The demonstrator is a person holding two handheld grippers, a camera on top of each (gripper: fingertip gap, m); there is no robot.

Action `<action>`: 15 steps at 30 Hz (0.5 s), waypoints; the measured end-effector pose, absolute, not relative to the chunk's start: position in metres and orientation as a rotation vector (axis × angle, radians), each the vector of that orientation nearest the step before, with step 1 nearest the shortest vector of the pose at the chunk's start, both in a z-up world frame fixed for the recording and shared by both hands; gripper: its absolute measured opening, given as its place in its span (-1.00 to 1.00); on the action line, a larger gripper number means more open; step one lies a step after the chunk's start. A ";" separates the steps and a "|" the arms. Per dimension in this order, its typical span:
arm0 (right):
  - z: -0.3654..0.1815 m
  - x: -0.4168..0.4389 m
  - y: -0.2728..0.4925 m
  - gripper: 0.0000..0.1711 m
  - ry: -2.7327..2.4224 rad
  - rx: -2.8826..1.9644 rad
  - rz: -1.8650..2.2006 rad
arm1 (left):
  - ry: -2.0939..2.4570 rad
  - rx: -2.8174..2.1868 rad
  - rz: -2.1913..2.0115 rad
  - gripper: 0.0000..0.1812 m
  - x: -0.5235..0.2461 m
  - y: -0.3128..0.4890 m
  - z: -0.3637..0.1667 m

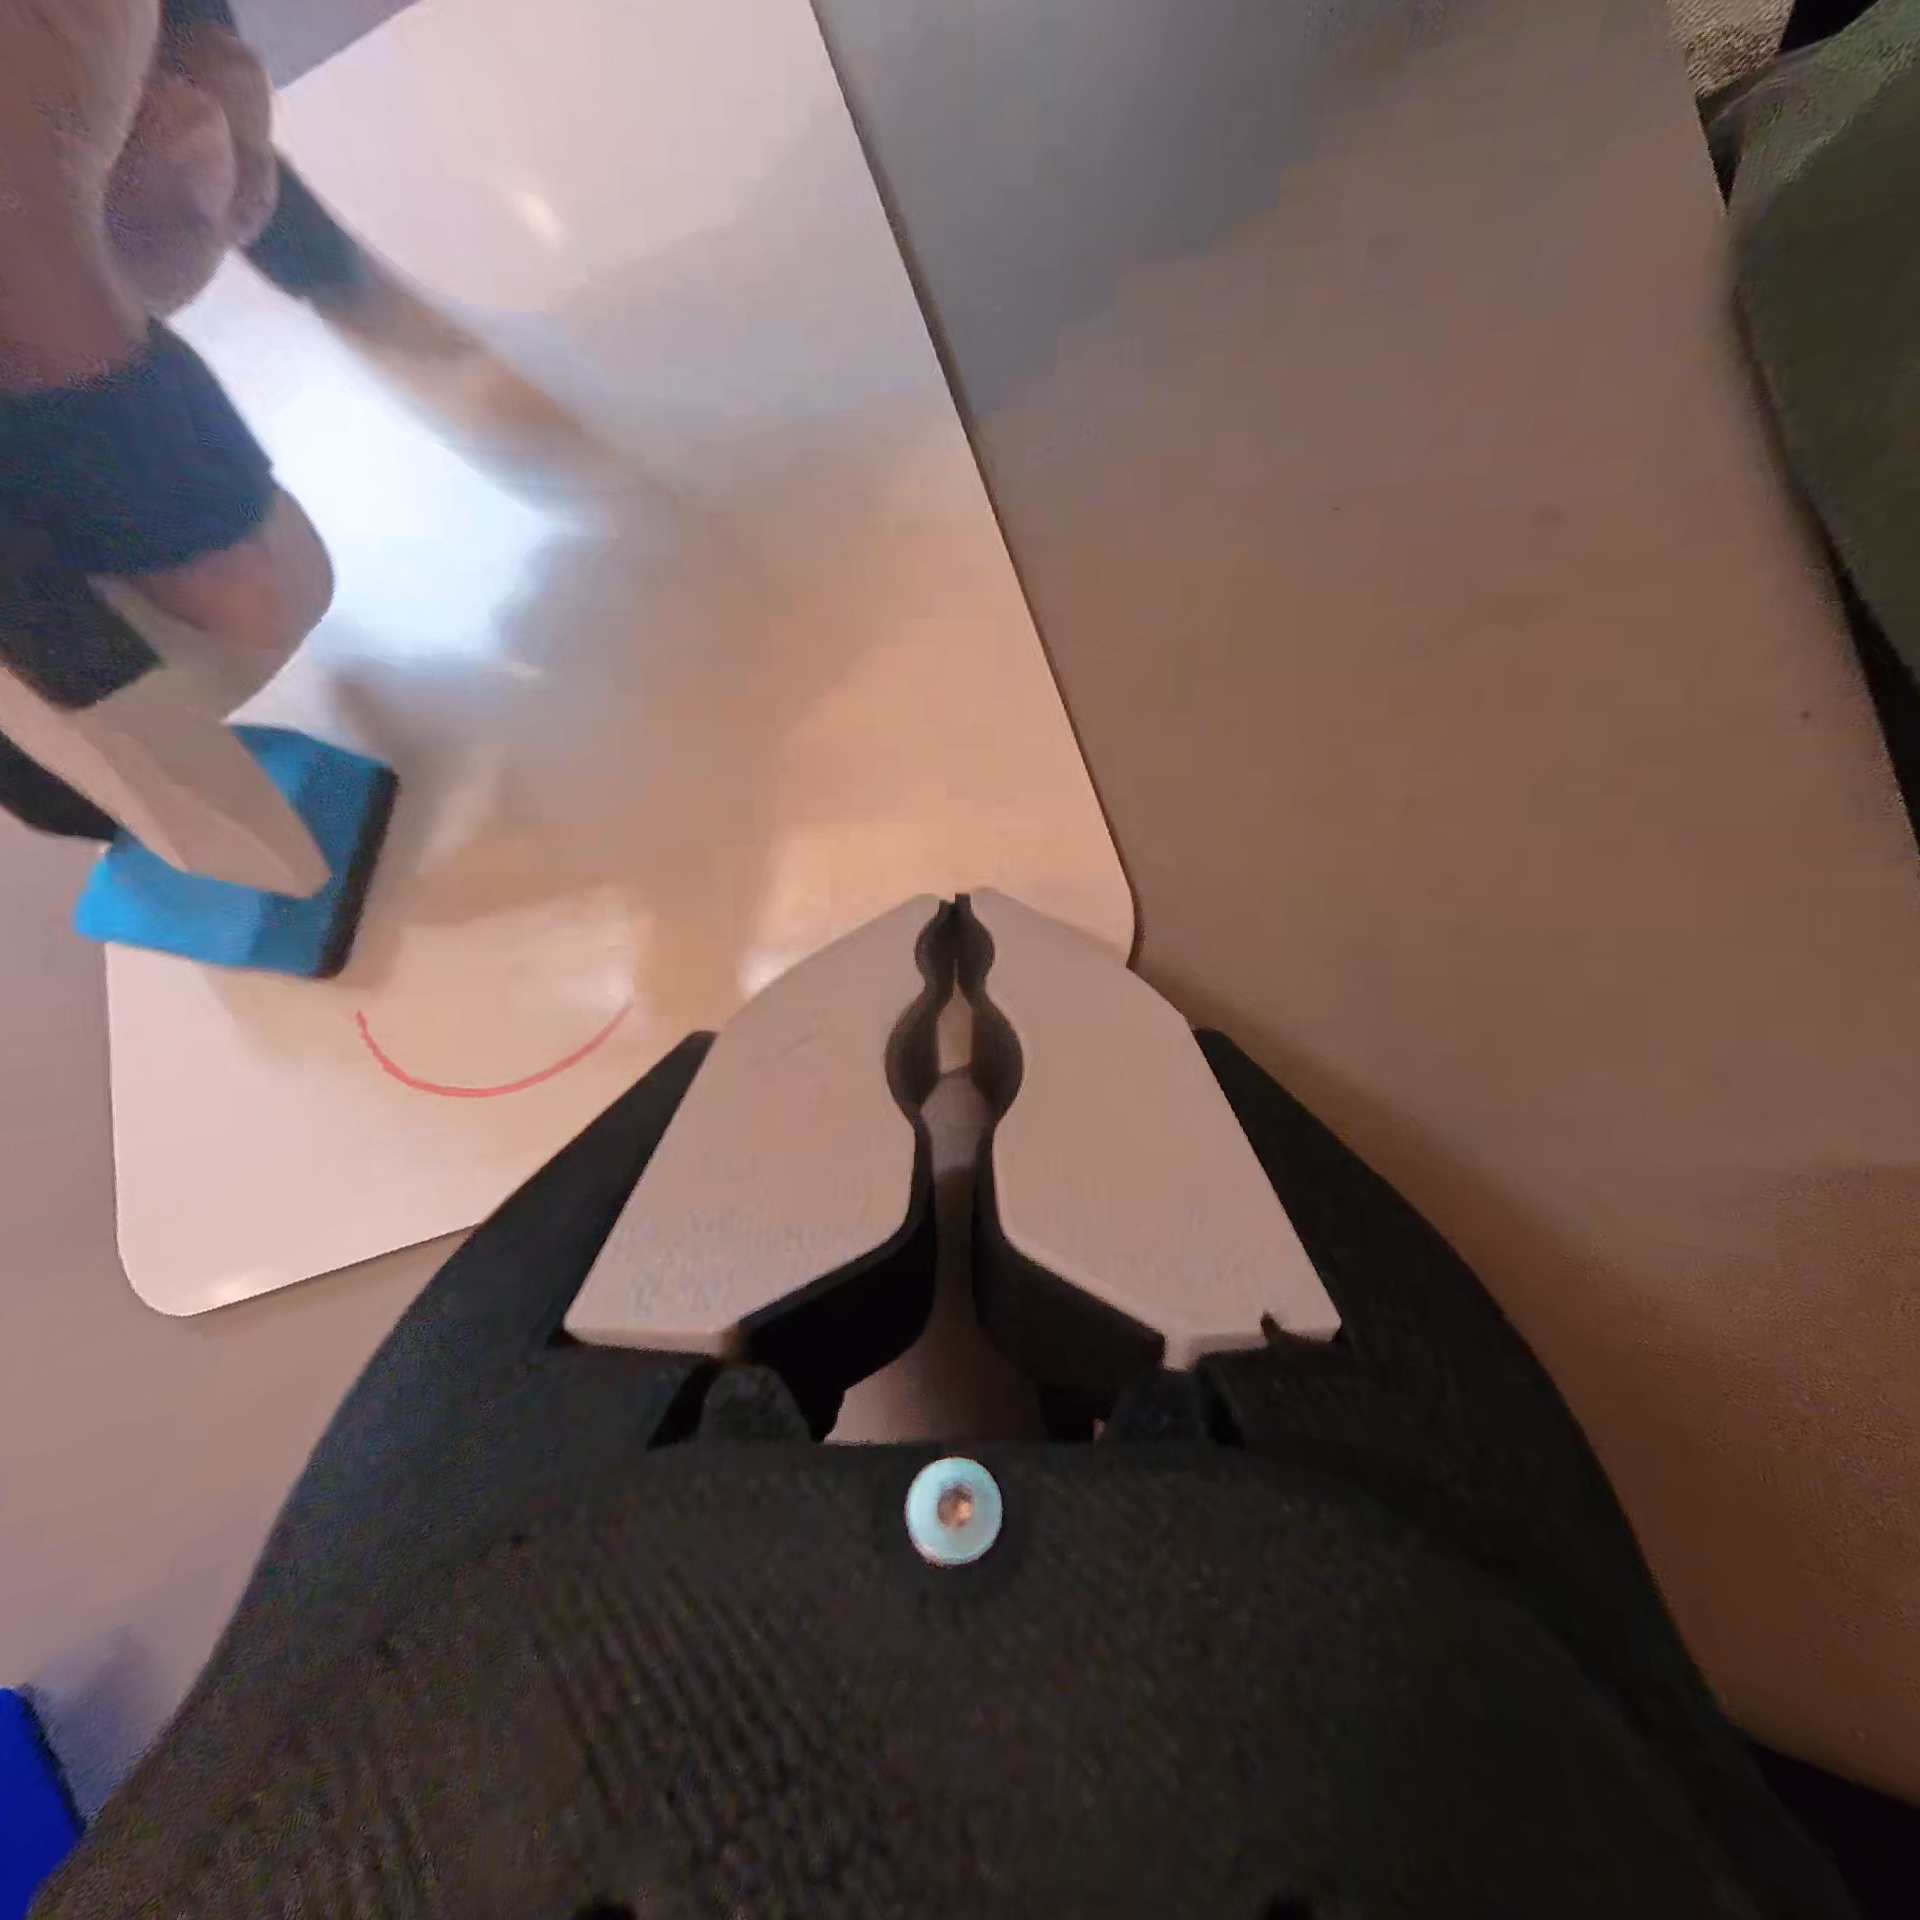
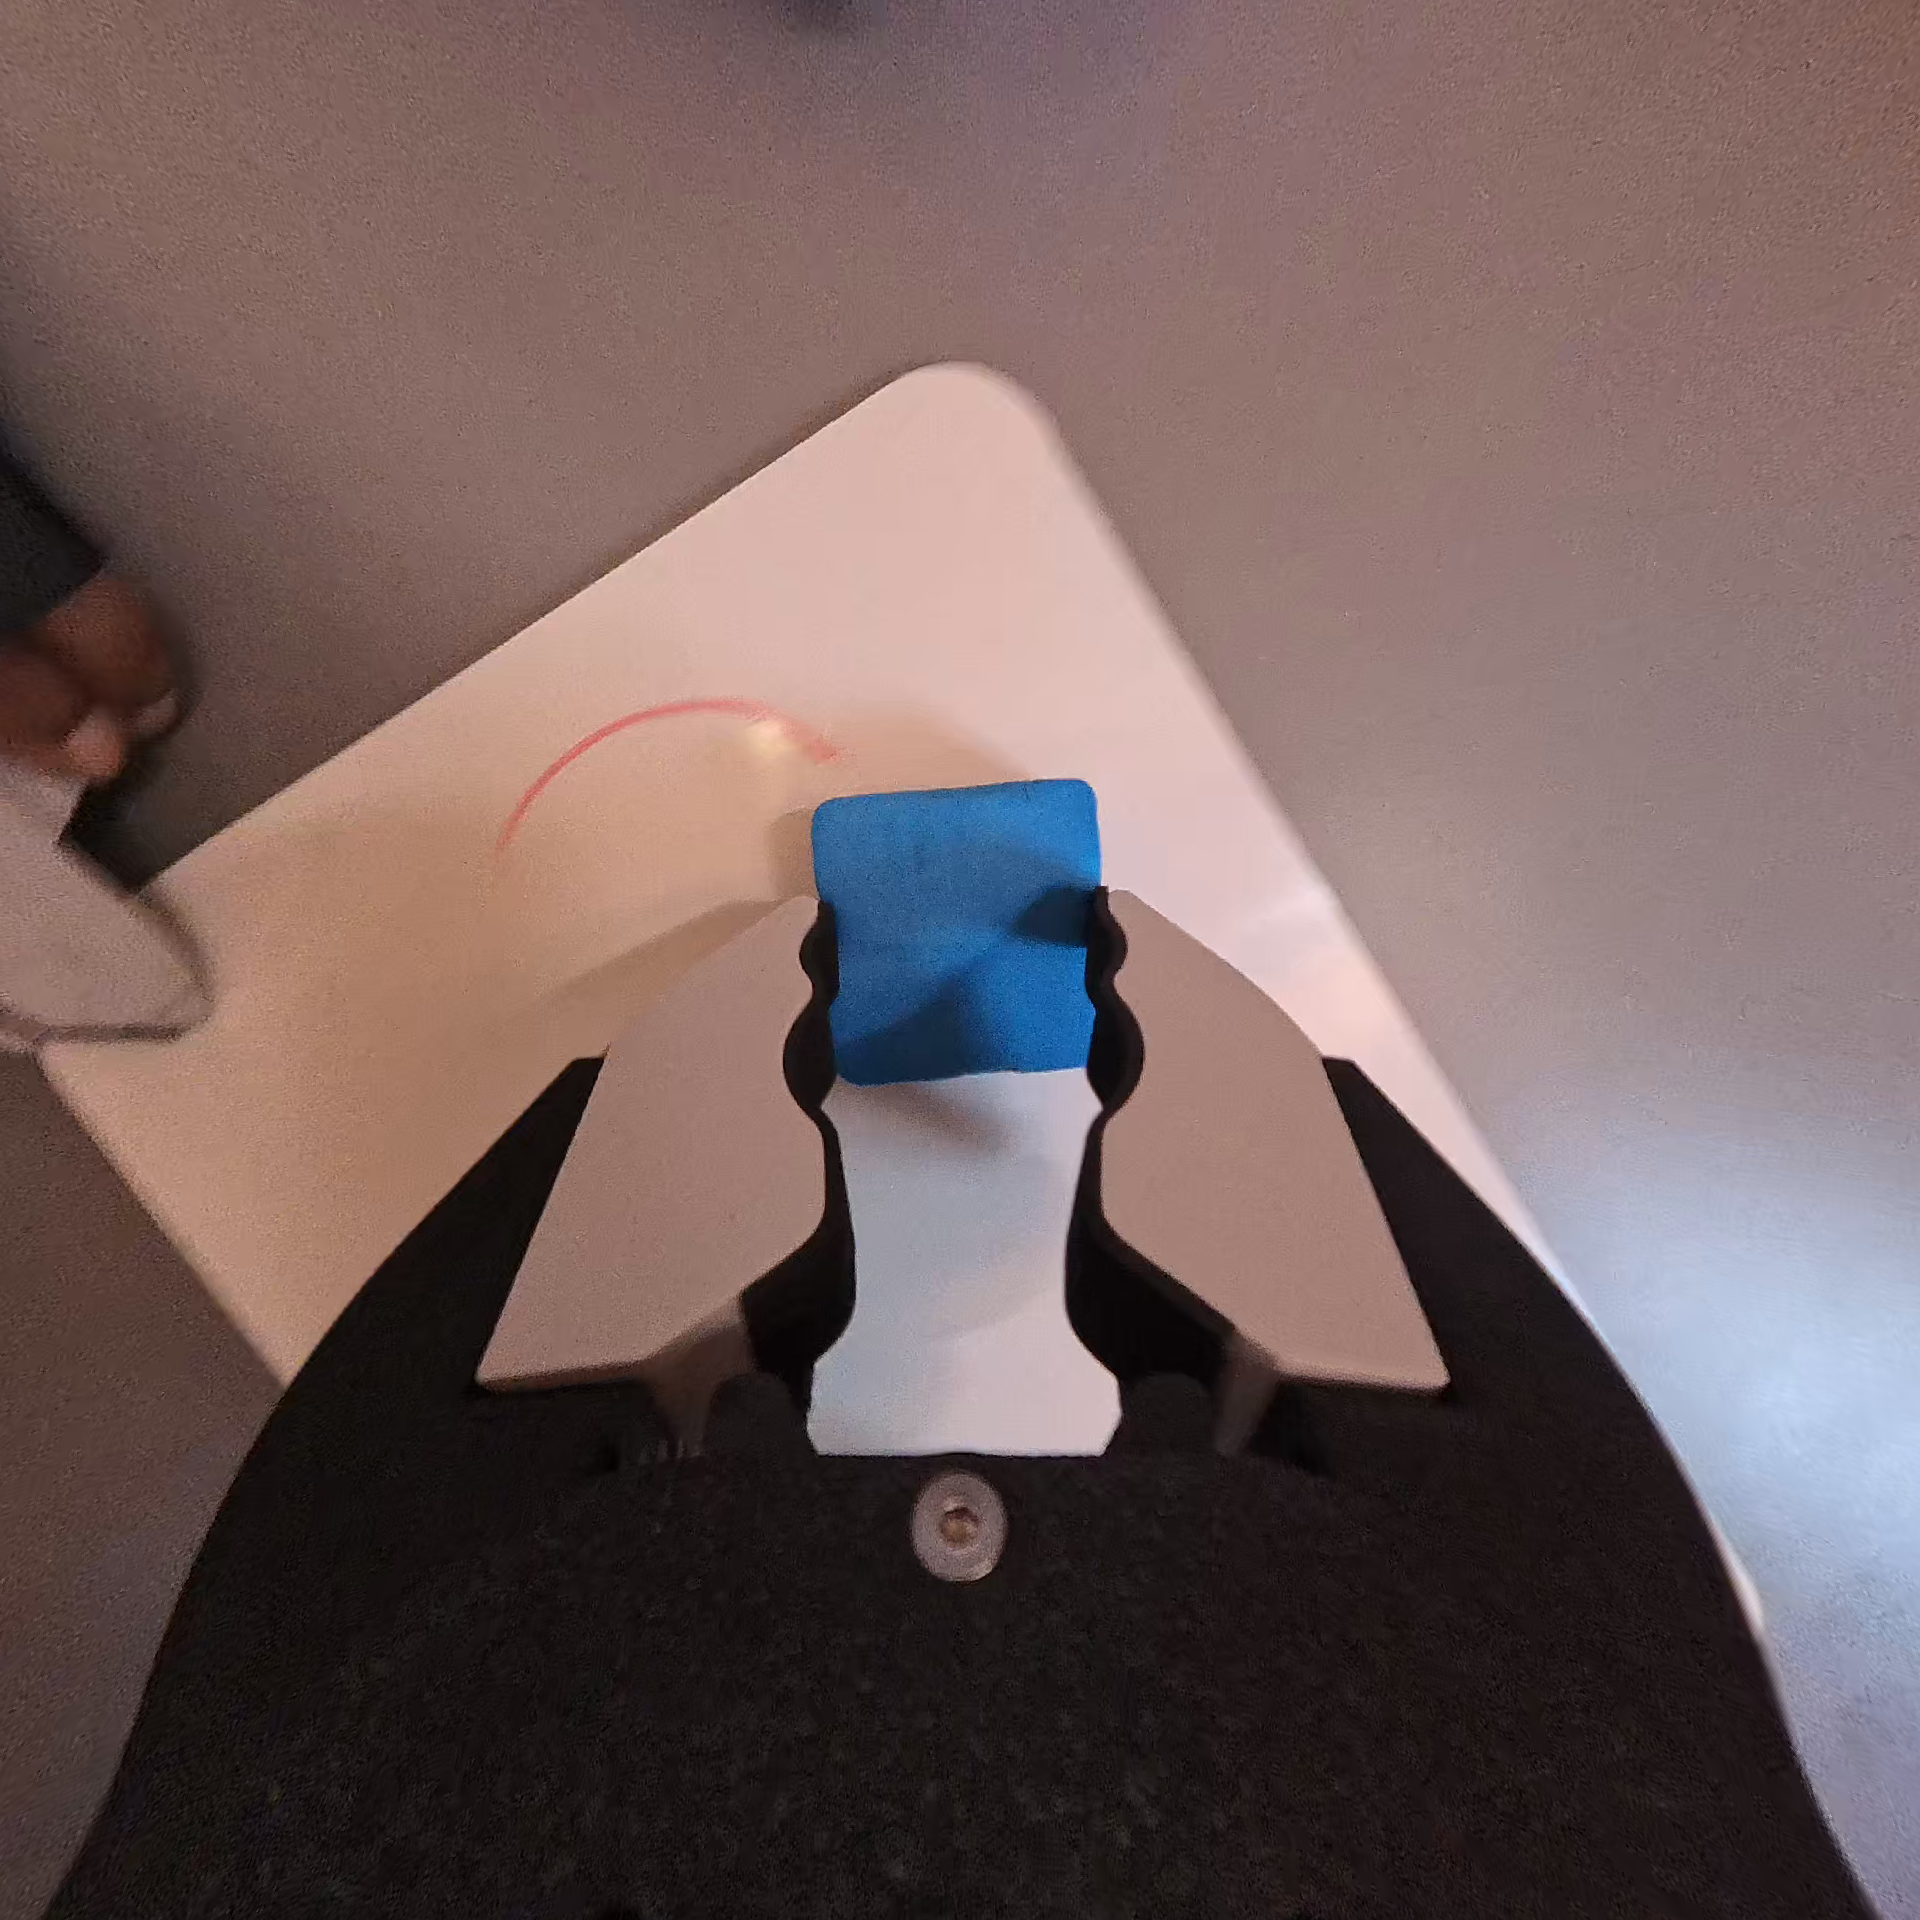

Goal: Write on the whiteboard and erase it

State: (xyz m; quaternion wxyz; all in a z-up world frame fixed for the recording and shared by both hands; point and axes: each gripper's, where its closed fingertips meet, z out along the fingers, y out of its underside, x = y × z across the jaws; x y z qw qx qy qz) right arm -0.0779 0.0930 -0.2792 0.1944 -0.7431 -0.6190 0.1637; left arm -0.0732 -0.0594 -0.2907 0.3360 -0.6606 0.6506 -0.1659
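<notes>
Eraser (image 1: 223, 883): clamped in right gripper (image 2: 956, 904), pressed flat on the whiteboard's (image 1: 644, 520) left side.
Red stroke (image 1: 488, 1070): one curved arc left unwiped, just beside the eraser.
Left gripper (image 1: 958, 914): fingers together, empty, at the board's near right corner.
Progress: writing done, erasing seemingly partway.

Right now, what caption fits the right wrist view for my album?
Right gripper holds a blue eraser on the whiteboard beside a red arc.
</notes>
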 end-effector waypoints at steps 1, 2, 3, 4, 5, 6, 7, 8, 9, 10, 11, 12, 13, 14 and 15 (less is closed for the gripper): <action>-0.279 -0.075 0.076 -0.46 -1.795 -2.061 0.449 | 1.697 -1.717 -0.427 -1.00 -0.073 -0.059 -0.291; -0.279 -0.076 0.050 -0.46 -1.877 -2.028 0.471 | 1.696 -1.718 -0.431 -1.00 -0.073 -0.059 -0.291; -0.279 -0.082 0.024 -0.46 -1.961 -1.979 0.479 | 1.695 -1.721 -0.443 -1.00 -0.074 -0.059 -0.291; -0.279 -0.089 0.007 -0.46 -2.028 -1.929 0.461 | 1.695 -1.725 -0.460 -1.00 -0.074 -0.060 -0.291; -0.279 -0.098 0.003 -0.45 -2.059 -1.900 0.455 | 1.695 -1.728 -0.472 -1.00 -0.074 -0.060 -0.291; -0.279 -0.109 0.013 -0.45 -2.027 -1.904 0.486 | 1.695 -1.727 -0.469 -1.00 -0.074 -0.059 -0.291; -0.279 -0.117 0.037 -0.45 -1.931 -1.937 0.517 | 1.692 -1.729 -0.467 -1.00 -0.073 -0.059 -0.291; -0.279 -0.120 0.065 -0.45 -1.828 -1.980 0.525 | 1.690 -1.730 -0.463 -1.00 -0.073 -0.059 -0.291; -0.279 -0.116 0.083 -0.45 -1.767 -2.015 0.535 | 1.689 -1.729 -0.453 -1.00 -0.073 -0.058 -0.291; -0.279 -0.111 0.086 -0.45 -1.755 -2.024 0.542 | 1.684 -1.730 -0.446 -1.00 -0.073 -0.057 -0.291; -0.279 -0.105 0.074 -0.46 -1.793 -2.002 0.536 | 1.683 -1.729 -0.438 -1.00 -0.073 -0.056 -0.291; -0.279 -0.100 0.050 -0.46 -1.866 -1.968 0.550 | 1.683 -1.728 -0.433 -1.00 -0.074 -0.056 -0.291; -0.279 -0.100 0.020 -0.46 -1.949 -1.921 0.579 | 1.682 -1.728 -0.435 -1.00 -0.074 -0.056 -0.291; -0.279 -0.102 -0.002 -0.46 -2.018 -1.865 0.575 | 1.683 -1.731 -0.441 -1.00 -0.074 -0.056 -0.291; -0.279 -0.106 -0.009 -0.46 -2.059 -1.824 0.531 | 1.693 -1.733 -0.464 -1.00 -0.073 -0.059 -0.291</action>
